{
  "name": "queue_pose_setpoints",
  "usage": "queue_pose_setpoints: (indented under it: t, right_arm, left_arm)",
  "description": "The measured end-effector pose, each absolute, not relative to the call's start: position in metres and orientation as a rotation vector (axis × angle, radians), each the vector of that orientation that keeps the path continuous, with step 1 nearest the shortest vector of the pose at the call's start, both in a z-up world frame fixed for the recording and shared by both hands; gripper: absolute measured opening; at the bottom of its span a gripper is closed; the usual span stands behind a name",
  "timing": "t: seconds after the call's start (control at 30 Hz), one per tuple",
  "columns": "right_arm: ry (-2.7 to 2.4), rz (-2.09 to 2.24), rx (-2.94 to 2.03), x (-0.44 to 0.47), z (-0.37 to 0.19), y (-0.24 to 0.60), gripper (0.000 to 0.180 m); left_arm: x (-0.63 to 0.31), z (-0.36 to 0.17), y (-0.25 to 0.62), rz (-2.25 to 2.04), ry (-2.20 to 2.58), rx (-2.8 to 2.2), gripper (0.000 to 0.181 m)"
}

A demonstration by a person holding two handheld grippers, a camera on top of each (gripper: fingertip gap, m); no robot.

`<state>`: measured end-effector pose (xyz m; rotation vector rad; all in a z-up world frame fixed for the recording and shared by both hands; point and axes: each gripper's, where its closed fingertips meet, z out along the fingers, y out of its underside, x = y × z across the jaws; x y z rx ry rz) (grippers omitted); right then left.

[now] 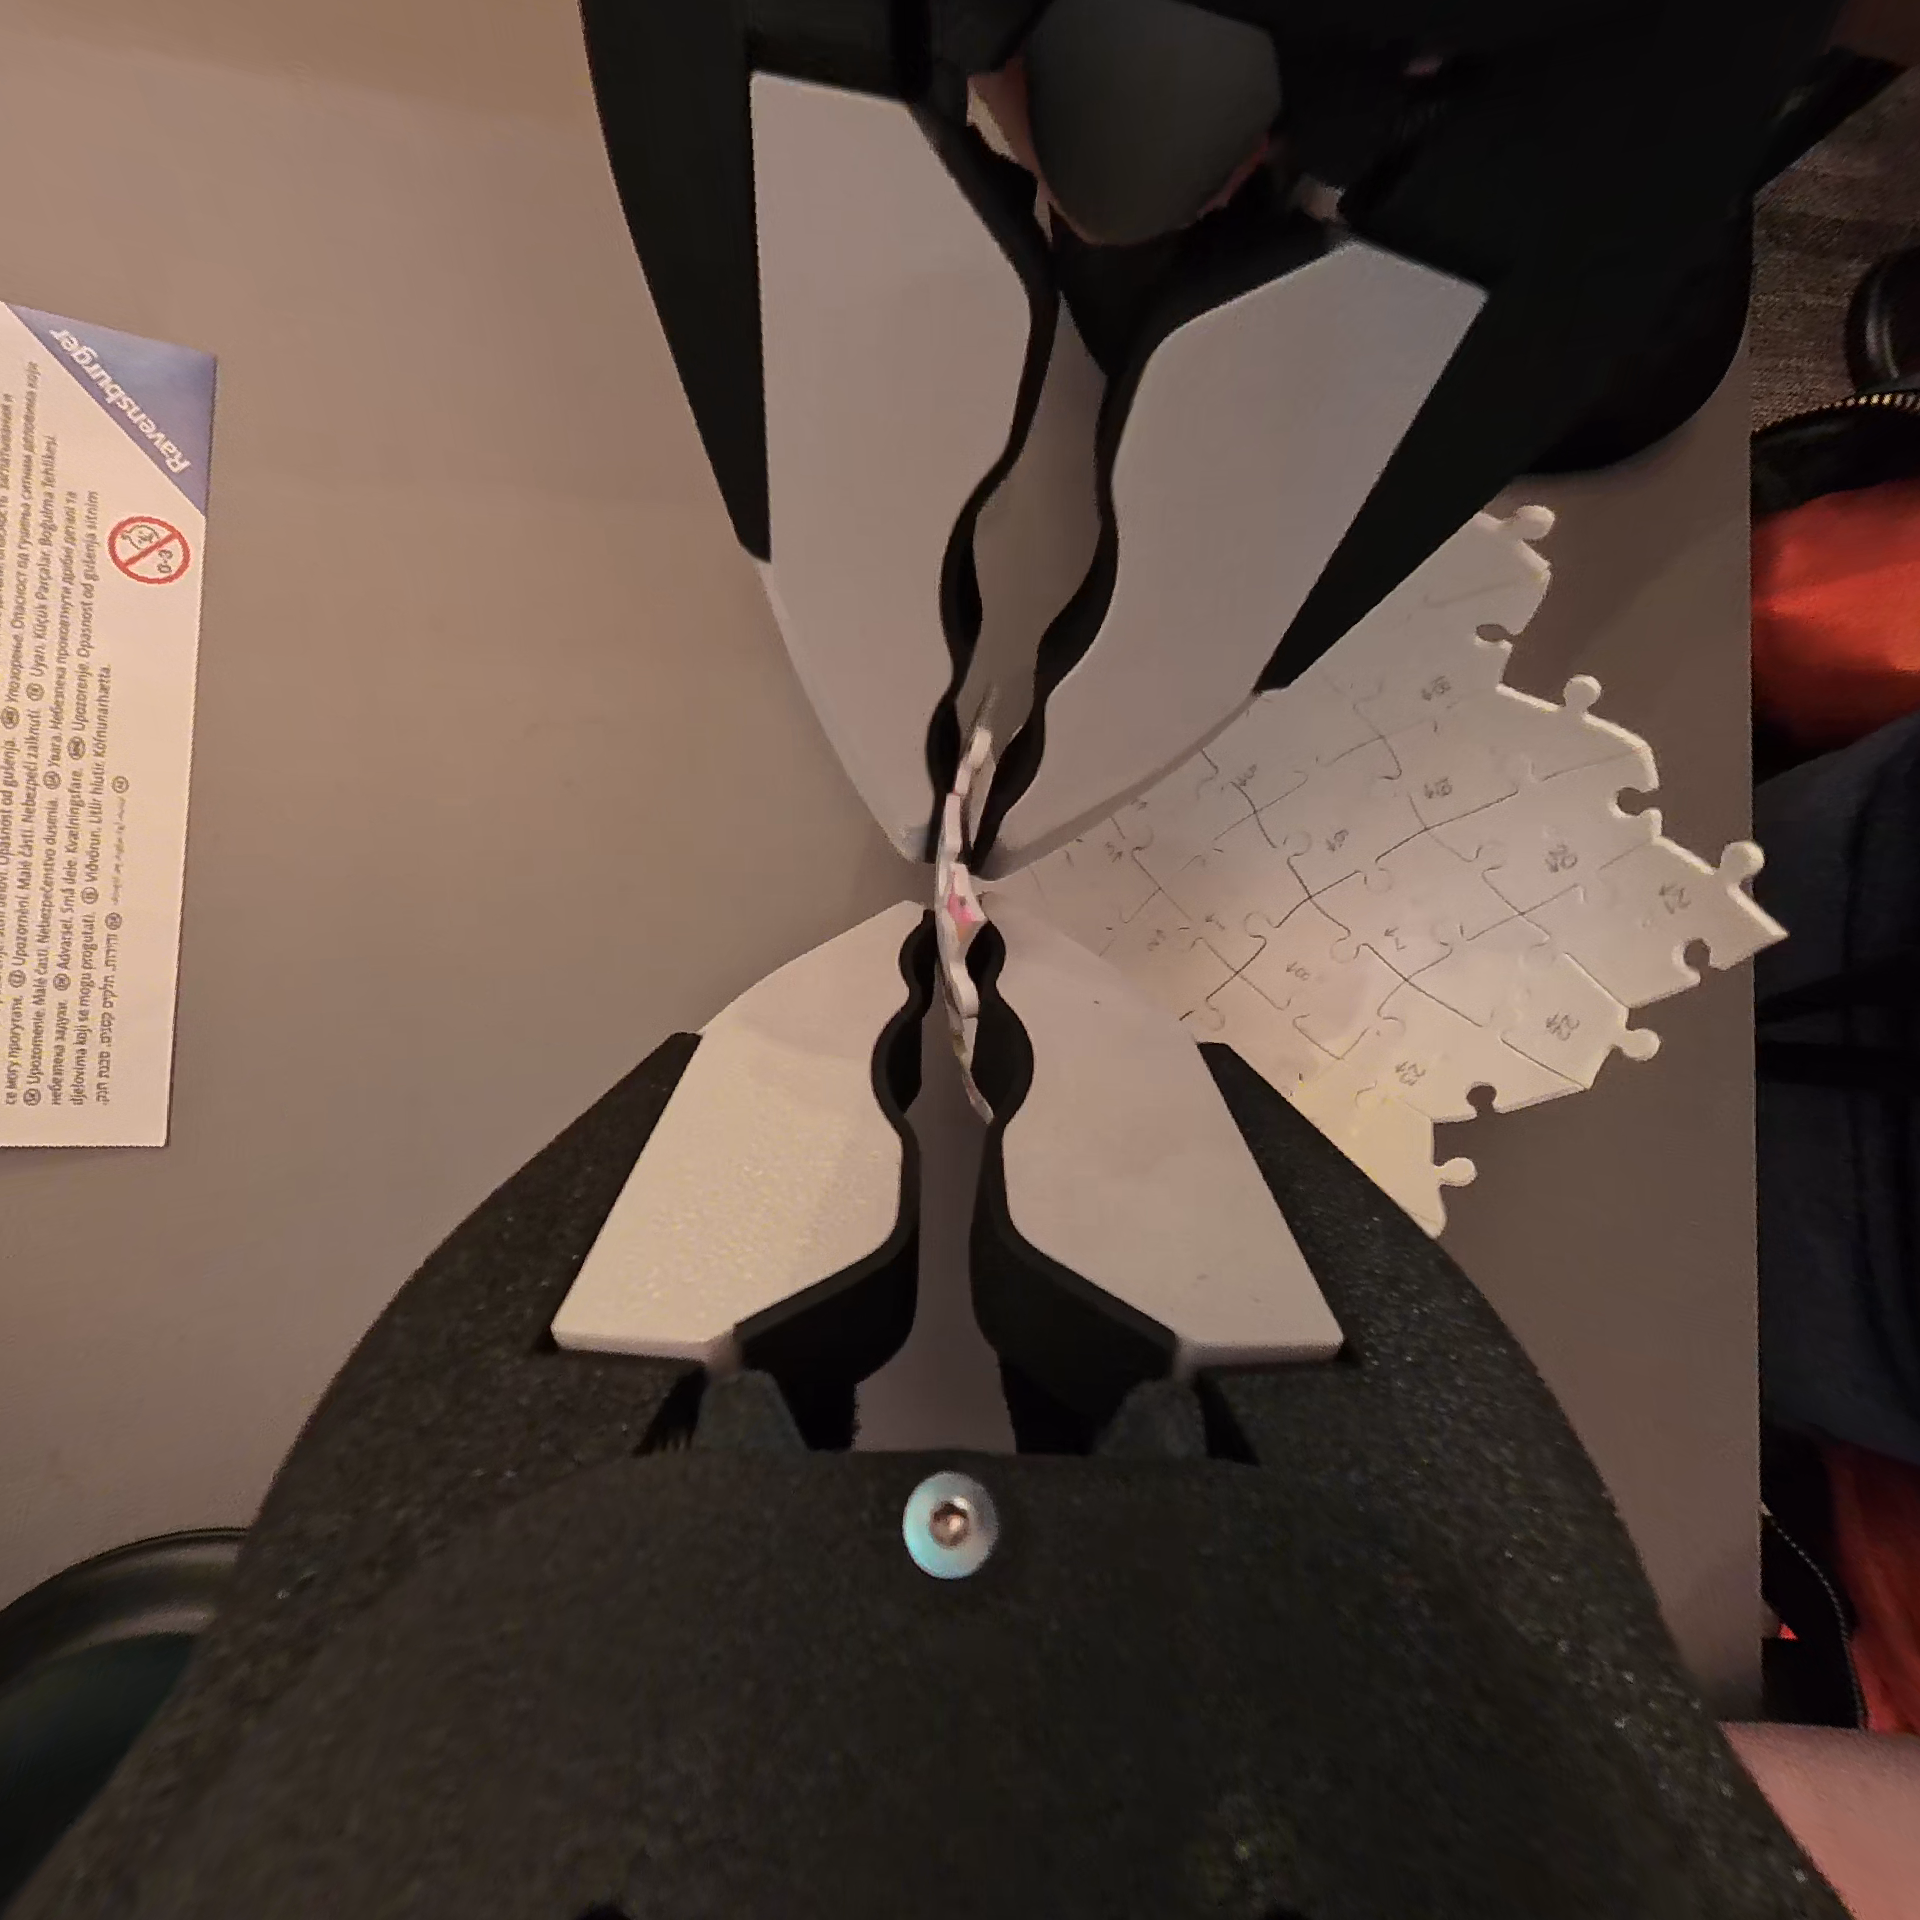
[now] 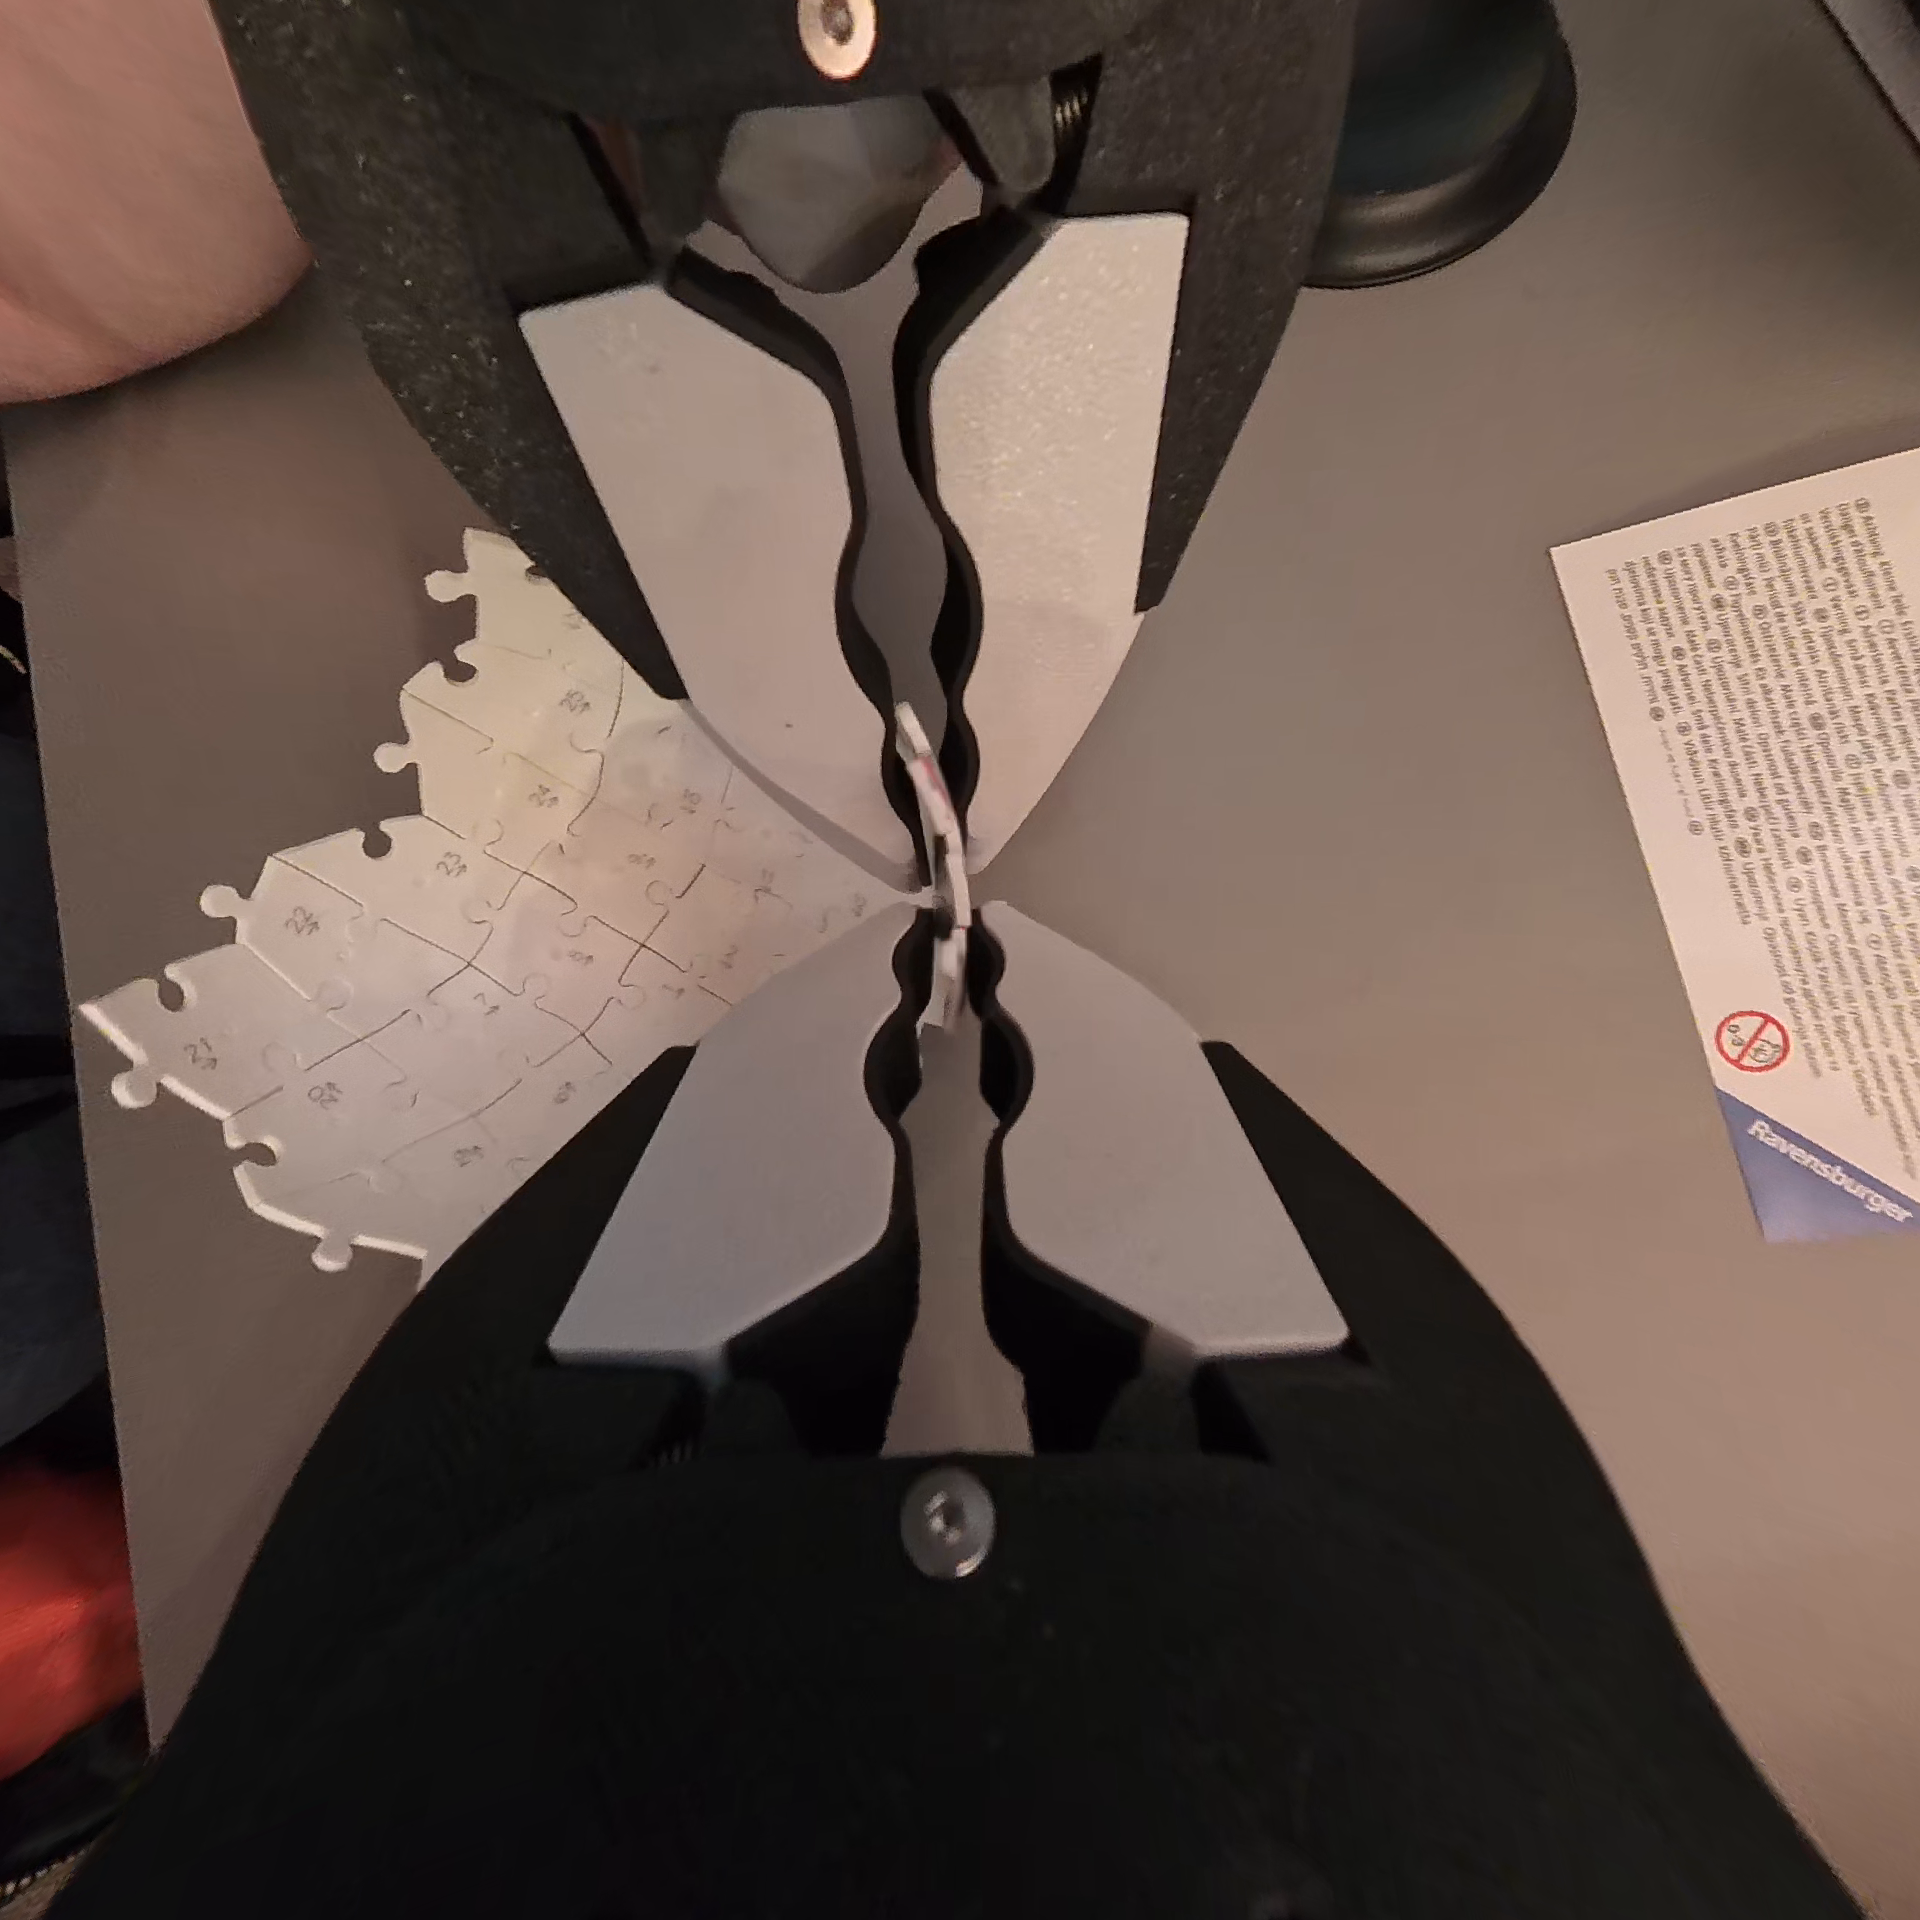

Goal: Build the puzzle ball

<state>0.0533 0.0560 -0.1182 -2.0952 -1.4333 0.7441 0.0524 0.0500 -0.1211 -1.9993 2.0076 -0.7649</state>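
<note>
My left gripper [image 1: 951, 920] reaches up from the bottom of its view and is shut on a small curved puzzle piece [image 1: 964, 997], seen edge-on. My right gripper [image 1: 966, 857] comes from the top, tip to tip with it, and is shut on a second piece [image 1: 975, 774]. The two pieces meet between the tips. In the right wrist view my right gripper [image 2: 945, 920] holds its piece [image 2: 951, 971] against the left gripper's [image 2: 935, 873] piece [image 2: 925, 790]. An assembled white puzzle section [image 1: 1455, 914] lies on the table with its numbered back up; it also shows in the right wrist view [image 2: 436, 956].
A printed leaflet [image 1: 94, 727] lies flat on the grey table [image 1: 468, 520]; the right wrist view shows it too [image 2: 1766, 831]. A dark round object [image 2: 1455, 156] stands at a corner. The table edge runs just past the puzzle section, with orange and dark fabric [image 1: 1829, 582] beyond. A person's arm [image 2: 125, 208] is close. The grippers are tip to tip, or close to it.
</note>
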Motion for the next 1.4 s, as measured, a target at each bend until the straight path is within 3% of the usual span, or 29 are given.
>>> queue_pose_setpoints:
  t: [0.4, 0.6, 0.8, 1.4]
  right_arm:
    - [-1.455, 0.707, -2.095, 0.053, -0.119, 0.055, 0.005]
    - [-1.48, 0.658, -2.128, 0.06, -0.126, 0.054, 0.016]
    - [-1.474, 0.716, -2.141, 0.058, -0.127, 0.05, 0.007]
    - [-1.394, 0.729, -2.187, 0.056, -0.13, 0.052, 0.005]
  left_arm:
    - [0.052, -0.122, 0.05, -0.744, 2.017, -1.99, 0.006]
    - [0.053, -0.121, 0.05, -0.752, 2.01, -1.994, 0.004]
    - [0.054, -0.121, 0.05, -0.744, 2.012, -1.99, 0.004]
    - [0.051, -0.121, 0.051, -0.737, 1.988, -2.031, 0.013]
